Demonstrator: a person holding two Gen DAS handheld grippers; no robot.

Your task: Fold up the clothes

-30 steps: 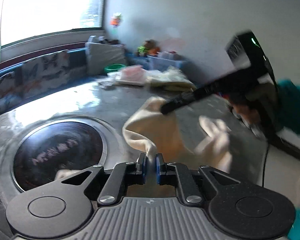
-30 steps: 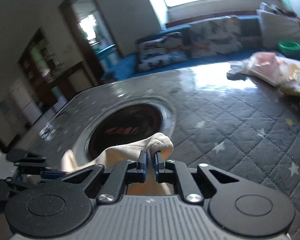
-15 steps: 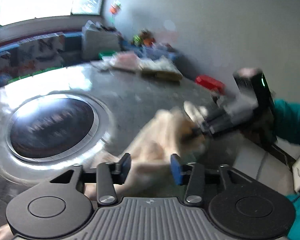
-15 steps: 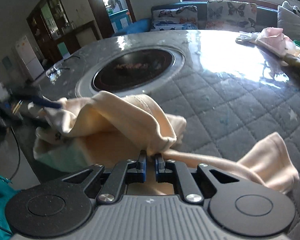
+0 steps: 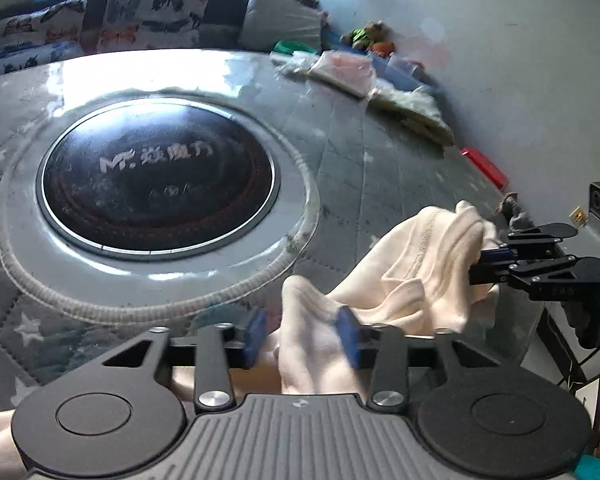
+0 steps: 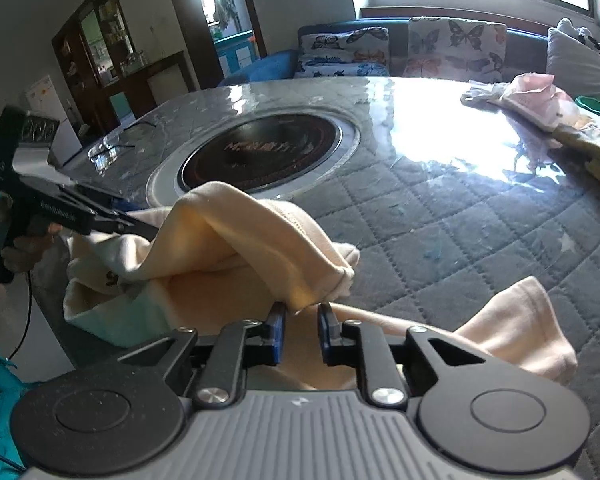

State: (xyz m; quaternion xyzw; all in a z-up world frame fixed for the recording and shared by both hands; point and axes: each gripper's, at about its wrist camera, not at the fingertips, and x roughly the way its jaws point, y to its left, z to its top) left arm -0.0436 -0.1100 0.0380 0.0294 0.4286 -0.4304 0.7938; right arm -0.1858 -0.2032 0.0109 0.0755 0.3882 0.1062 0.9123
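1. Sunlight is glaring off a quilted grey bench (image 5: 340, 128) with a round black cooktop (image 5: 158, 178) set into it; a butterfly-print sofa (image 5: 100, 20) and a pile of bagged clothes (image 5: 348, 72) are sitting beyond.

2. From the left wrist view, the left claw (image 5: 302, 336) is standing spread, and a fold of the cream garment (image 5: 416, 280) is rising between its blue pads (image 5: 256, 334) without being pinched. The garment is lying bunched at the near right edge of the bench. The right claw (image 5: 480, 258) is reaching in from the right, its tips buried in the cloth; from here I cannot tell how its jaws stand.

3. From the right wrist view, the right claw (image 6: 302, 334) is parted a little, and a hem corner of the garment (image 6: 236, 244) is sitting just at the gap, touching the pads or nearly so, not clamped. The left claw (image 6: 140, 230) is coming in from the left, its tips against the cloth. A loose cuffed end (image 6: 528, 320) is trailing to the right on the bench (image 6: 460, 220).

4. Handling, as a judgement: the garment is looking light, soft and limp, likely a thick knit, so it is going to sag and fold wherever unsupported. Stitched hems, cuffs or corners are offering the firmest hold; mid-panel pinches are risking gathering extra layers.
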